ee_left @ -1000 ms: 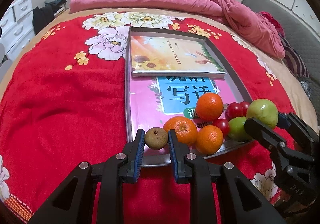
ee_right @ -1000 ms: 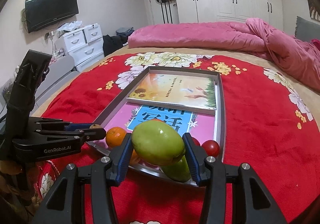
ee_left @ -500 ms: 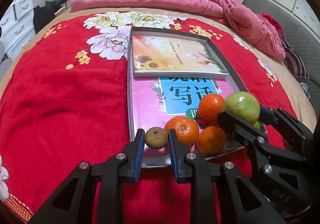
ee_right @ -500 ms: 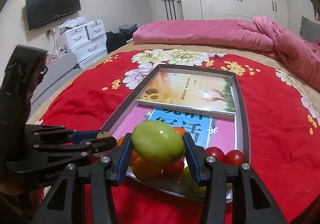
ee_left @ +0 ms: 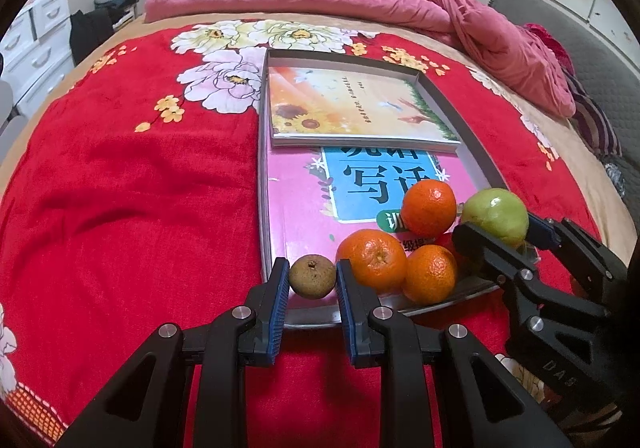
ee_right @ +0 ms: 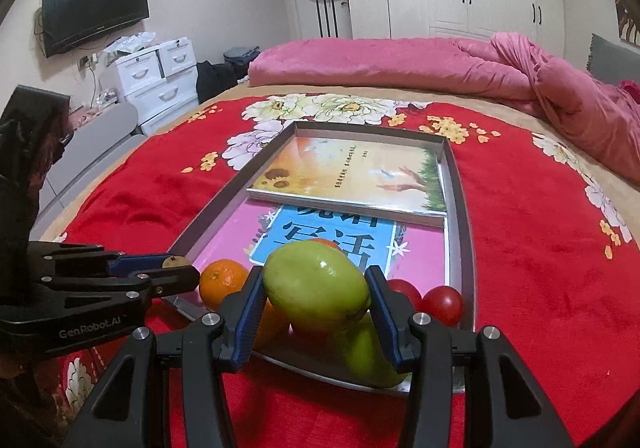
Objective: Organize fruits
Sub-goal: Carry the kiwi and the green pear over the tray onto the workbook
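The left hand-held gripper [ee_left: 312, 282] stays closed on a small brown fruit [ee_left: 312, 275] at the tray's [ee_left: 262, 184] near edge. The right hand-held gripper [ee_right: 316, 298], clamped on a green fruit [ee_right: 316, 290], has swung leftward over the oranges [ee_left: 372, 260], now hiding the tomatoes [ee_right: 442, 304] from the left view. Likely both fruits are being carried for sorting.
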